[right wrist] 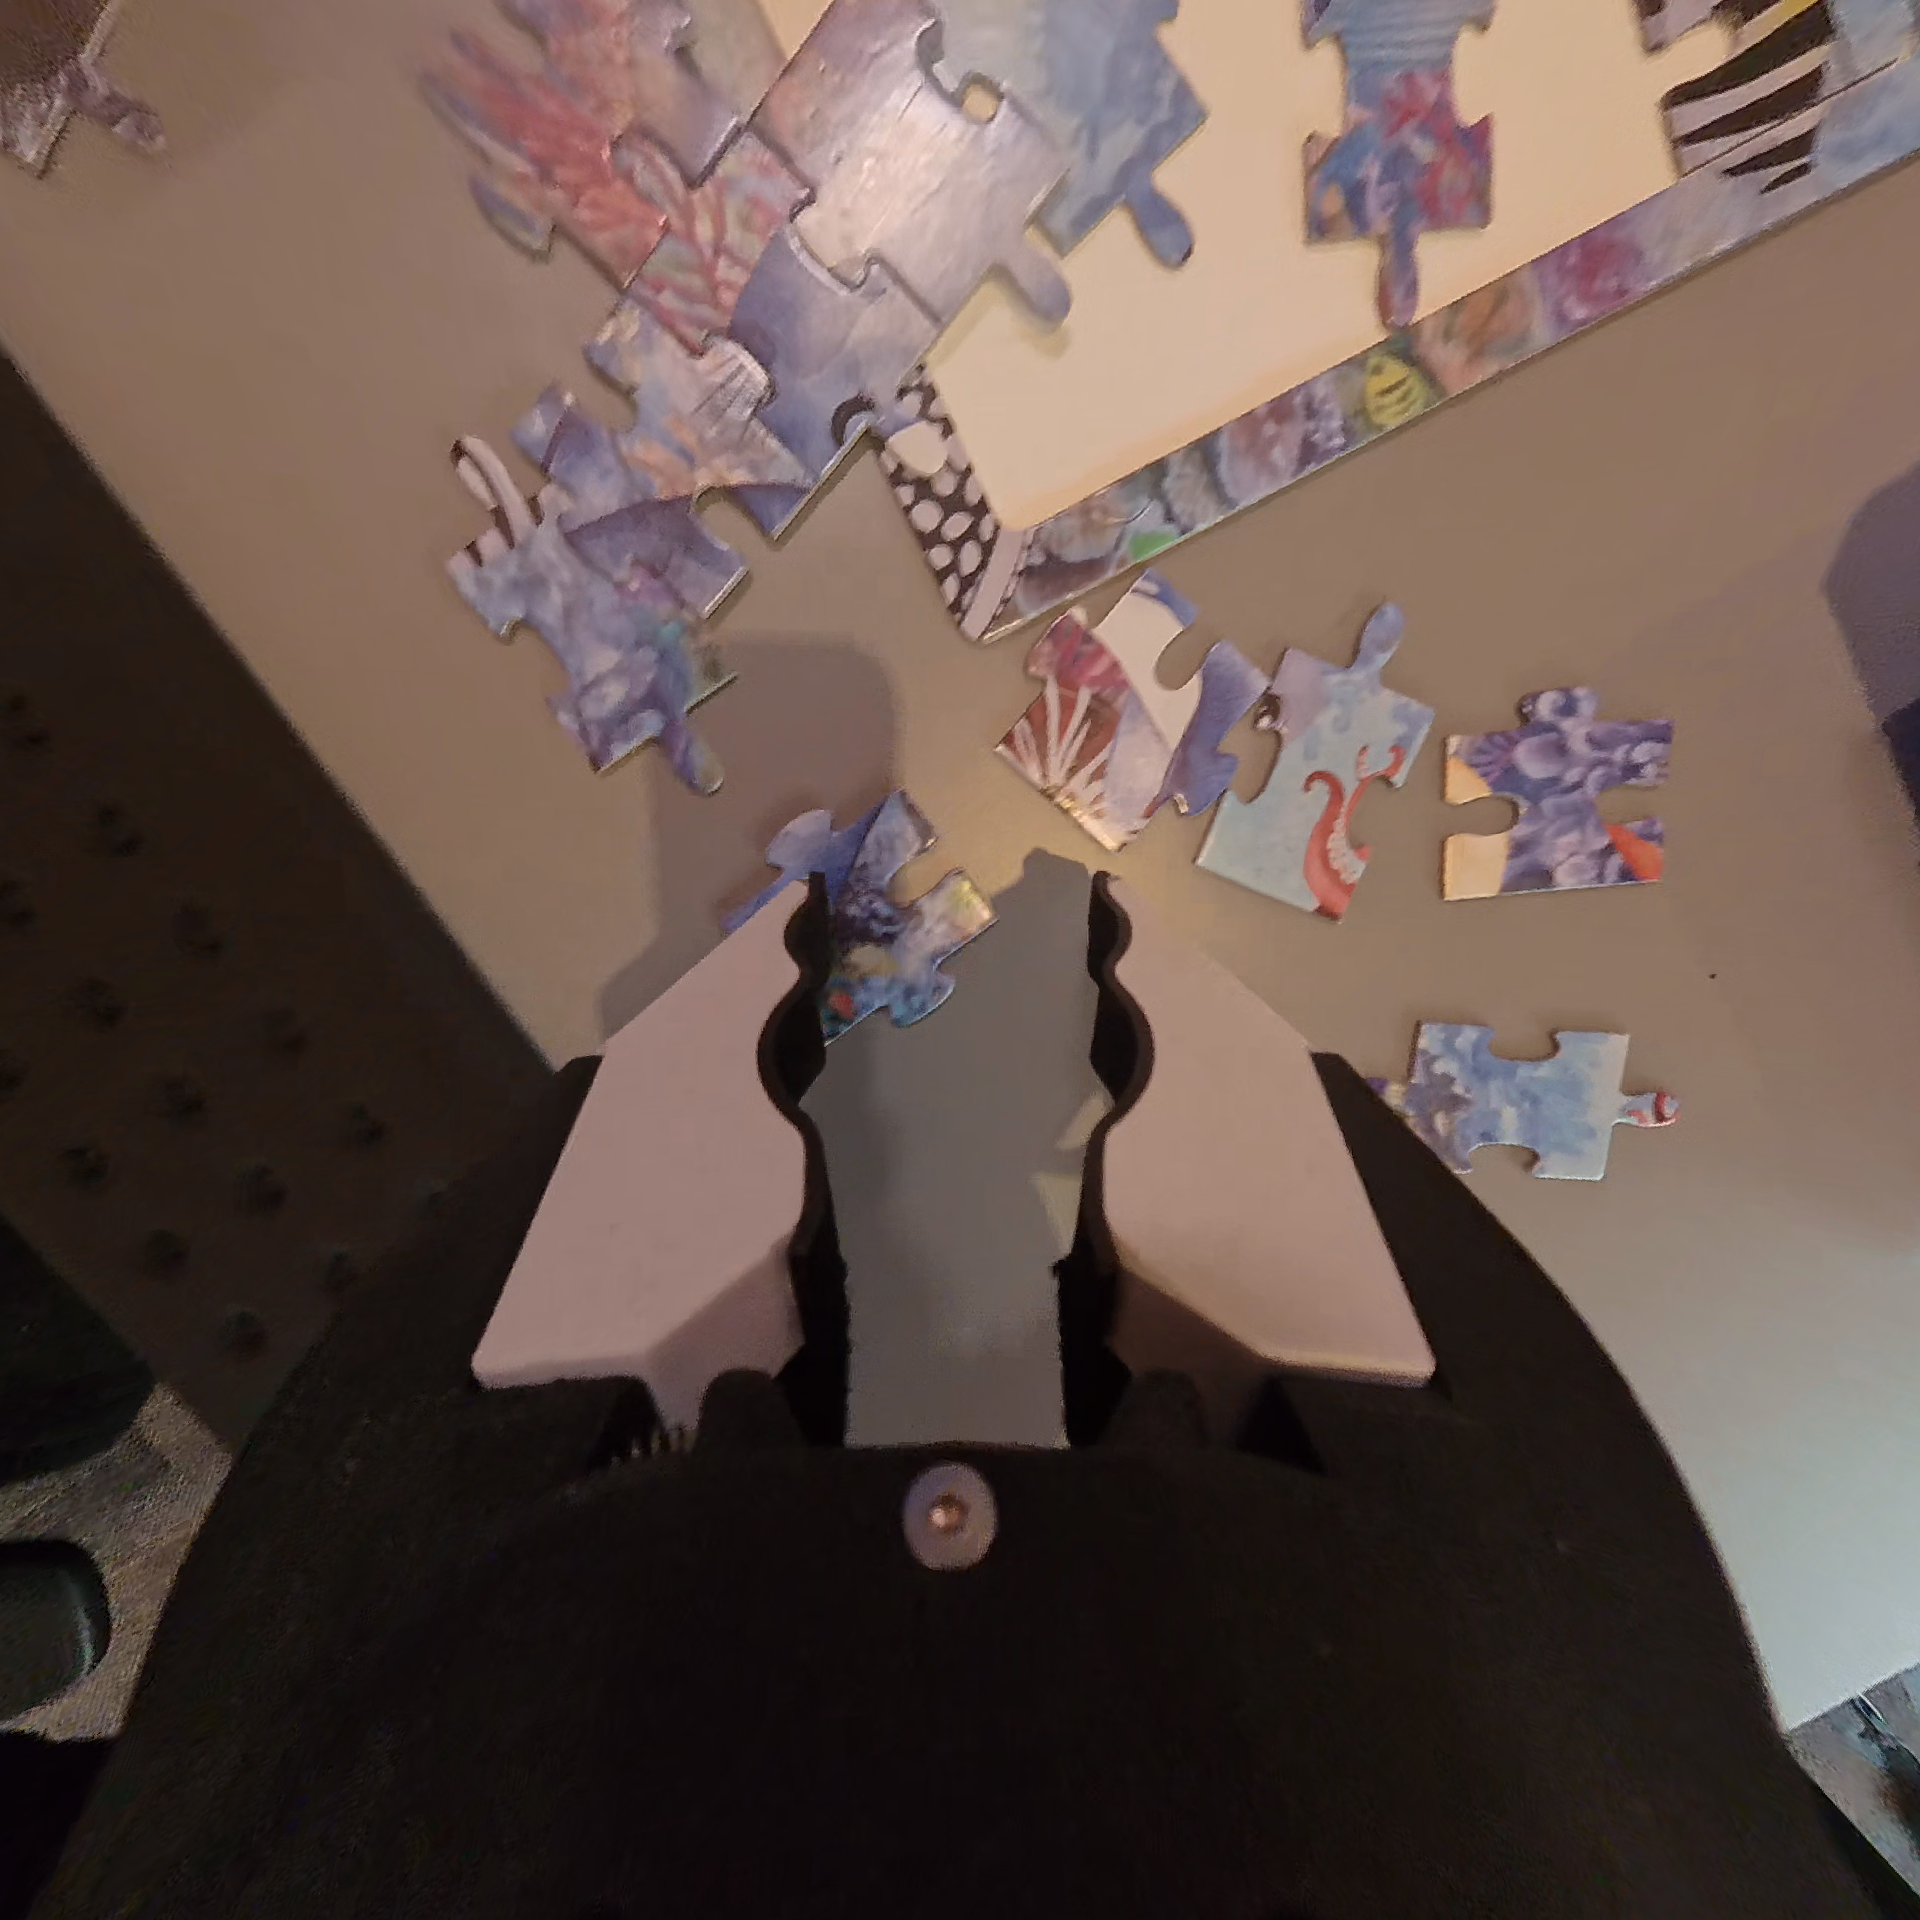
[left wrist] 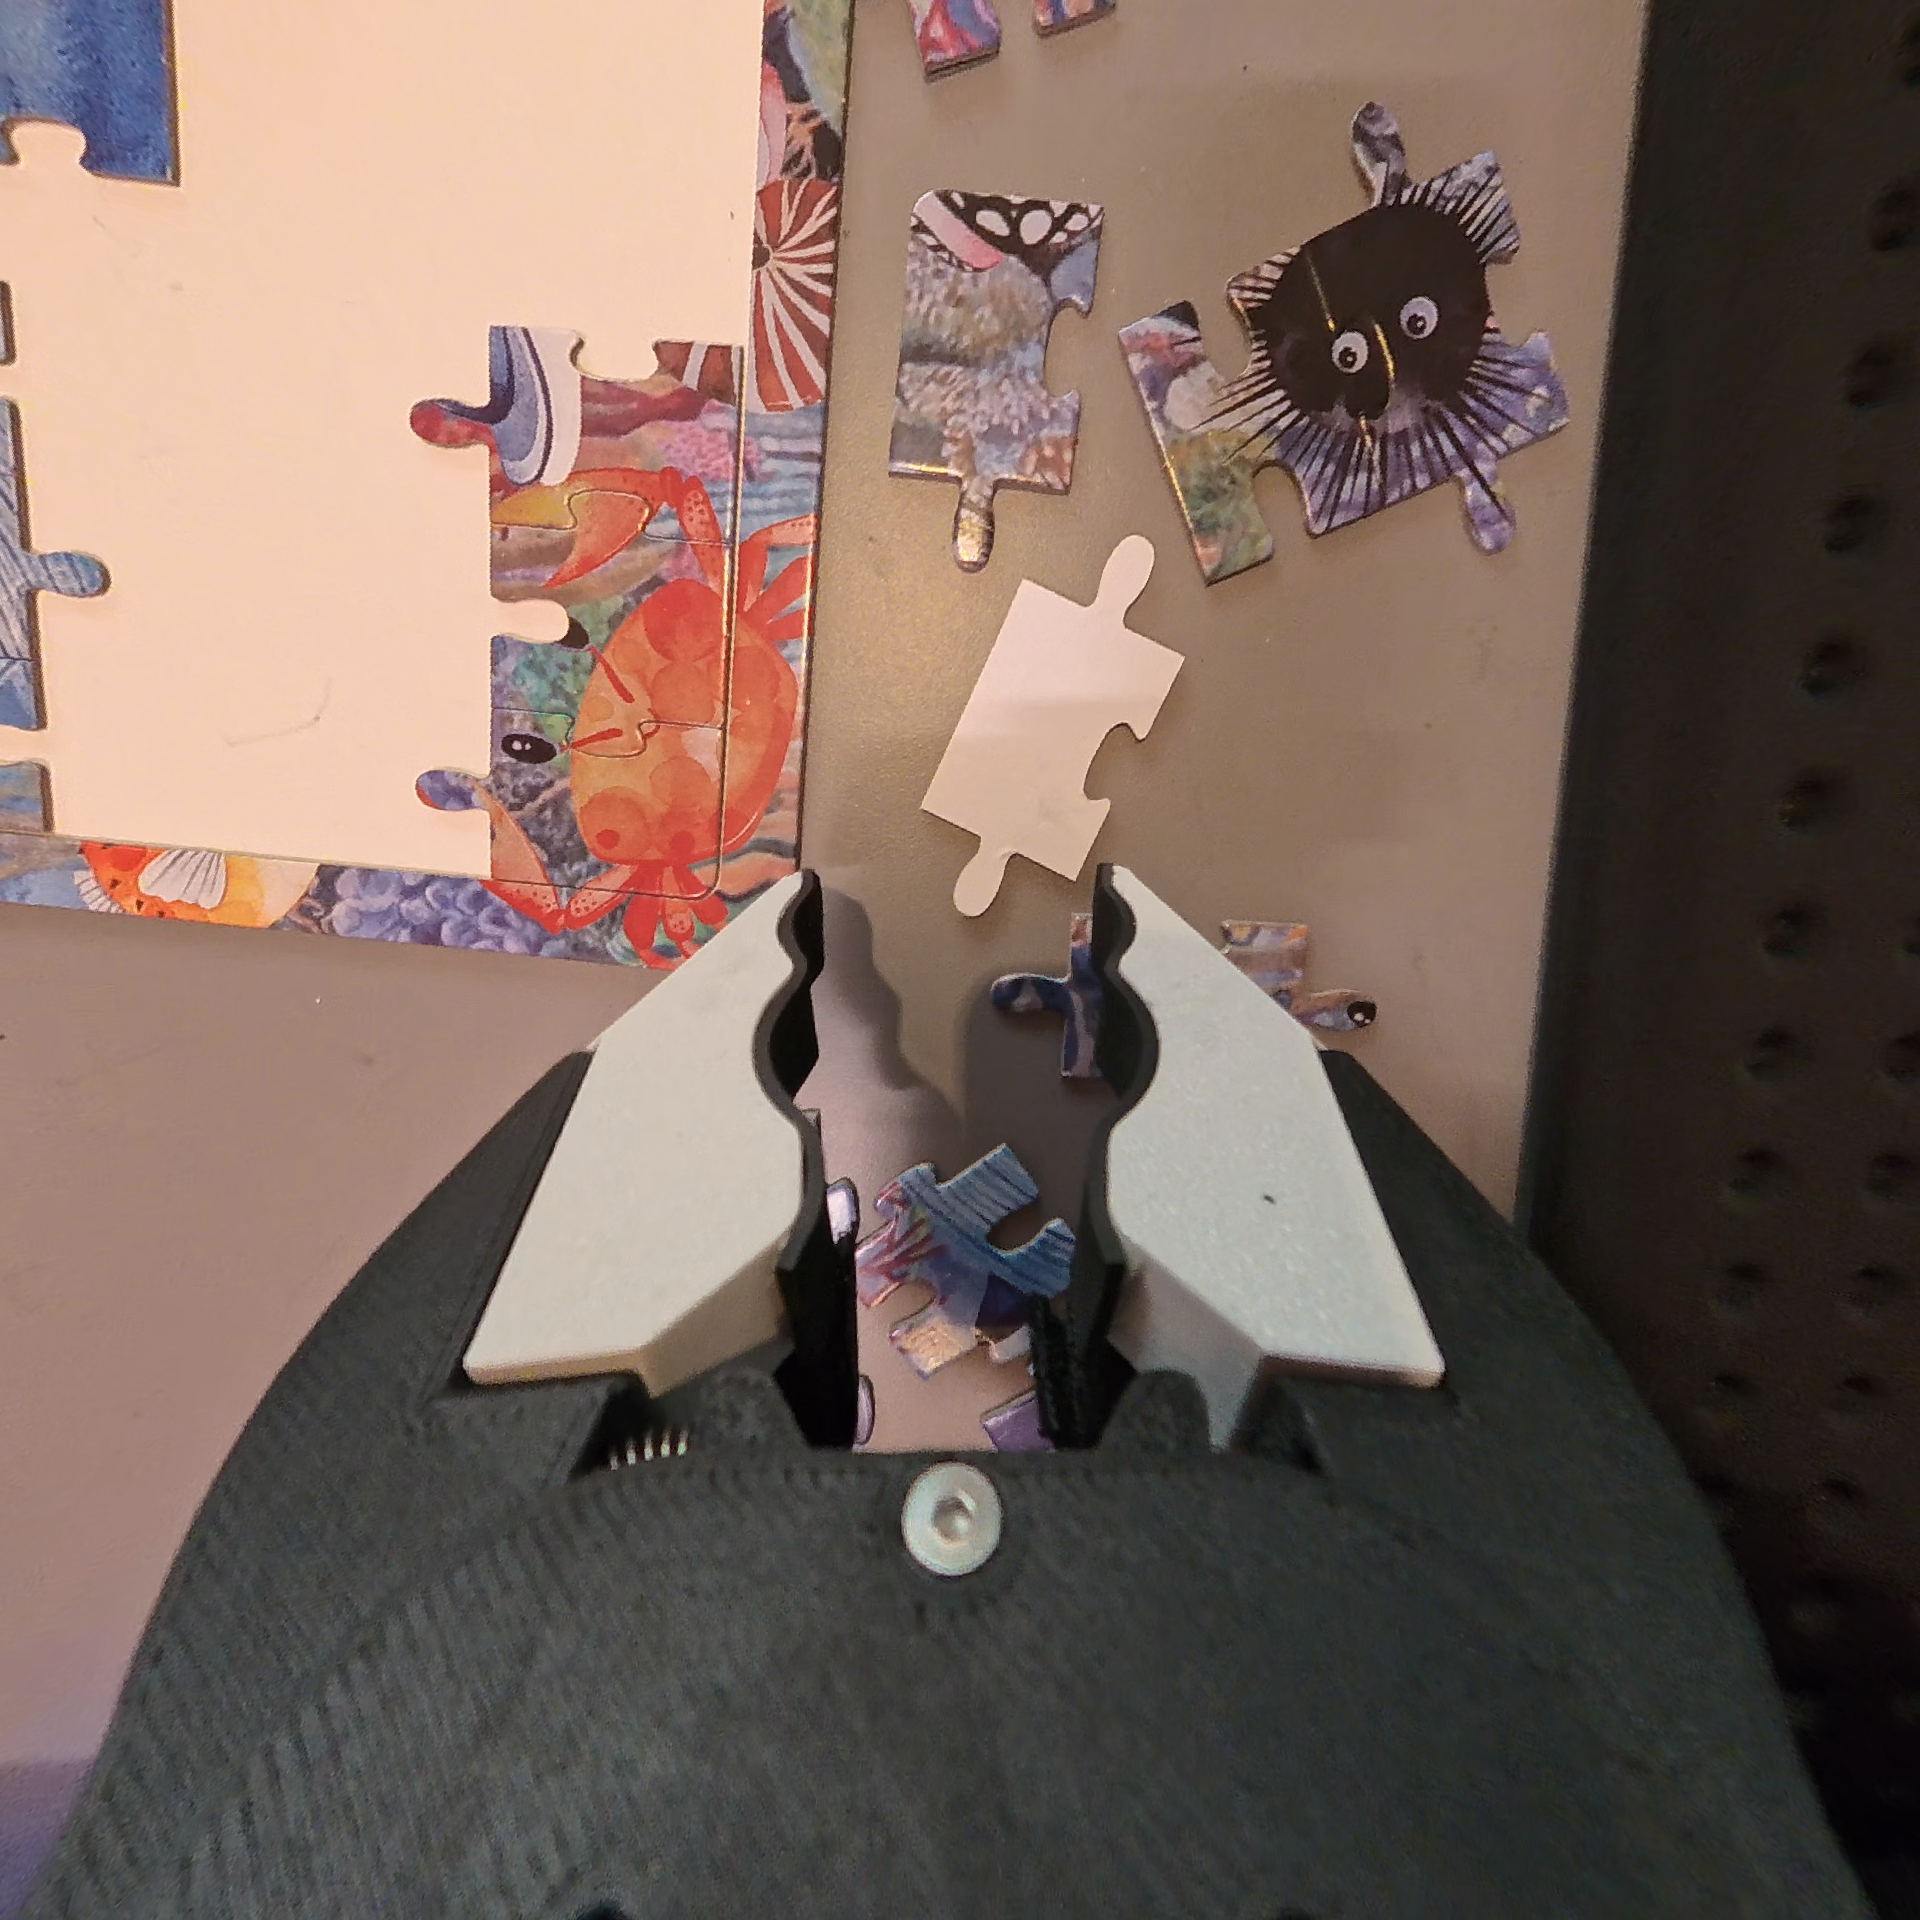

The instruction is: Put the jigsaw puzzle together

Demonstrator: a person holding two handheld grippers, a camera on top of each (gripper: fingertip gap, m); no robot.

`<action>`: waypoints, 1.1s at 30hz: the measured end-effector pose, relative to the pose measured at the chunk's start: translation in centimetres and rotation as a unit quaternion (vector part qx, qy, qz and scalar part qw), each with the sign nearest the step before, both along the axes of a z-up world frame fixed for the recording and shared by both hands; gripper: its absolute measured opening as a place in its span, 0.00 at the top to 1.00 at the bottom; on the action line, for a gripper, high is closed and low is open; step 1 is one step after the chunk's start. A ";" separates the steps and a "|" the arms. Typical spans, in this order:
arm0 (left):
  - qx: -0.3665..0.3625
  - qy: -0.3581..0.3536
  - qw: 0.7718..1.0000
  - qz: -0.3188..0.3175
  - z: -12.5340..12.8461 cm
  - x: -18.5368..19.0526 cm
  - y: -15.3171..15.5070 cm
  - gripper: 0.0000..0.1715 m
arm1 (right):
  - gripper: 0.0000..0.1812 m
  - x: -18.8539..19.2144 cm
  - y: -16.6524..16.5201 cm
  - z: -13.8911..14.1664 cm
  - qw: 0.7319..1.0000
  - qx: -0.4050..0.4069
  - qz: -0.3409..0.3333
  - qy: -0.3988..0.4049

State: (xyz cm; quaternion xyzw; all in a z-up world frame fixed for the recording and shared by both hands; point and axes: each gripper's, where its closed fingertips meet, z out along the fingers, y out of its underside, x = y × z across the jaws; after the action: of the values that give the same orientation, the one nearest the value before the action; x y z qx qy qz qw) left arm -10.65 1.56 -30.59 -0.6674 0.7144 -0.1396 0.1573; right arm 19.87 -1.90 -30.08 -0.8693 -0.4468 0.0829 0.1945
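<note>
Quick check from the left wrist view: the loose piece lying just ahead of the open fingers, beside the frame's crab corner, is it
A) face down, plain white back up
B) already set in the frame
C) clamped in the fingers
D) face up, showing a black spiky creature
A: the white piece lies blank side up on the table, ahead of the open left gripper, outside the puzzle frame.
</note>
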 end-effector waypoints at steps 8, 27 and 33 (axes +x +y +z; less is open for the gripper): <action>0.016 0.020 0.999 0.031 0.9 -1.8 1.3 0.66 | 0.71 -0.4 3.0 1.3 0.999 0.047 -0.020 0.010; -0.008 0.072 0.991 0.115 1.1 -10.1 0.1 0.61 | 0.73 -11.5 4.8 4.1 0.989 0.105 0.099 0.035; -0.017 0.075 0.985 0.155 0.9 -13.5 -2.0 0.60 | 0.73 -13.2 4.1 3.3 0.986 0.100 0.128 0.029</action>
State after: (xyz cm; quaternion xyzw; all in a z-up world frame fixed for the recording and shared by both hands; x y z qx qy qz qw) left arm -24.15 -0.44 -29.70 -0.7811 0.6098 -0.0750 0.1115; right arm 6.68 2.18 -26.73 -0.7783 -0.5545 0.0877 0.2811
